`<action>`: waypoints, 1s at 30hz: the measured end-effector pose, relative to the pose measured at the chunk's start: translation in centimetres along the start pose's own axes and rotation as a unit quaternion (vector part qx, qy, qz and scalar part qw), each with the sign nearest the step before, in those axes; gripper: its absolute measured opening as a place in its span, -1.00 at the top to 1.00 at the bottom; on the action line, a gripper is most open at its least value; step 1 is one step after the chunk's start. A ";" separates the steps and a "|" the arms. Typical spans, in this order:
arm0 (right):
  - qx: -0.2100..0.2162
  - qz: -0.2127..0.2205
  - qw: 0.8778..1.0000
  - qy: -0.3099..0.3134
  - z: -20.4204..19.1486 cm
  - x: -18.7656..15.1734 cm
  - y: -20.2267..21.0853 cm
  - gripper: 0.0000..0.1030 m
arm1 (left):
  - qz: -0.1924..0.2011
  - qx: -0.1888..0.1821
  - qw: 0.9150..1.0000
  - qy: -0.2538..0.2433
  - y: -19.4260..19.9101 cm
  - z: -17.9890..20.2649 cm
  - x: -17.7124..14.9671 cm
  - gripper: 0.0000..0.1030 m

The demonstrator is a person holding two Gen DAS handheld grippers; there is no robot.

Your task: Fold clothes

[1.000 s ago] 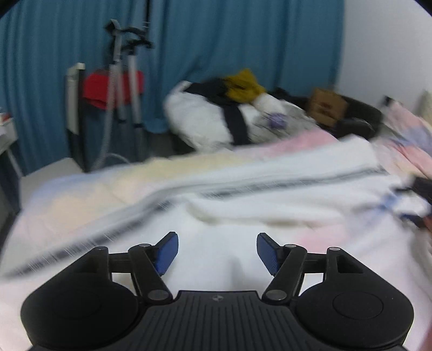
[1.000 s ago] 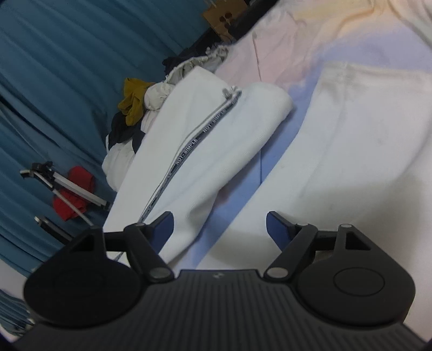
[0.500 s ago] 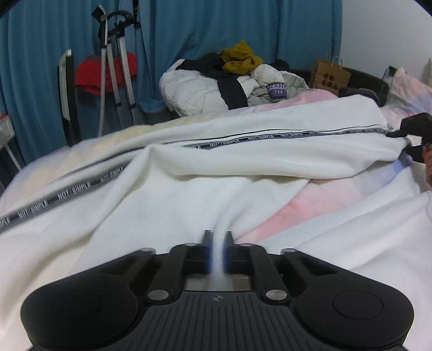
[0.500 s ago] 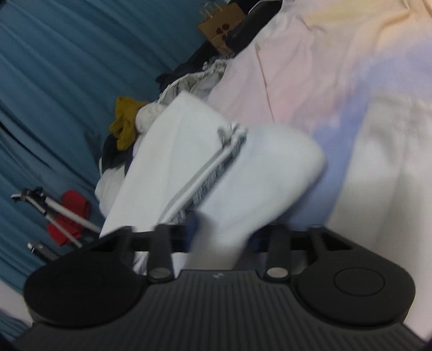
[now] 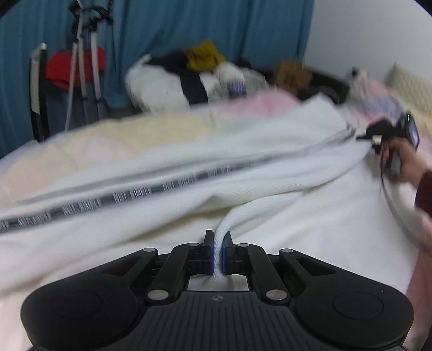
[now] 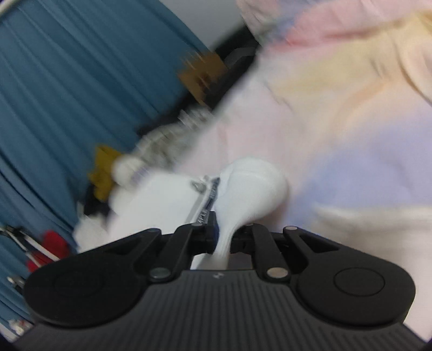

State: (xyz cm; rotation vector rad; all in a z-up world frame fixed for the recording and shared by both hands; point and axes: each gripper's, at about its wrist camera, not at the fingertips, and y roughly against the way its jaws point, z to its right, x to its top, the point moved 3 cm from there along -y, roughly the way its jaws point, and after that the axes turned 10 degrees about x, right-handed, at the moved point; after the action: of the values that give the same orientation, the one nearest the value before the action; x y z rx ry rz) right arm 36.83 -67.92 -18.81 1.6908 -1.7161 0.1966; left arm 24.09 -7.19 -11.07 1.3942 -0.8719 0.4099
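Tongs clamped on white garment

Home bedroom: bed (pastel quilt), curtain.

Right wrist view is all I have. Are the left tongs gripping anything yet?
Observer: Yes. The left tongs are shut on a pinch of the white garment, and a taut ridge of cloth runs up from them.
Operator: Same garment as mine?
Observer: It looks so. Its lettered stripe runs across the garment to your right tongs, which have just been closing with cloth between them.
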 end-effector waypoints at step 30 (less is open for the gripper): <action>-0.024 -0.112 0.989 0.091 -3.6 -4.4 18.3 0.71 | -0.156 0.029 0.881 0.445 21.0 -12.2 -11.0 -0.52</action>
State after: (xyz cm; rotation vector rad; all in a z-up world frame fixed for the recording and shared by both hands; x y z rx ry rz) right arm 20.81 -59.88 -12.01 1.7565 -1.3768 0.1969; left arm 5.52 10.68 -4.22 1.1788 0.1229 0.7434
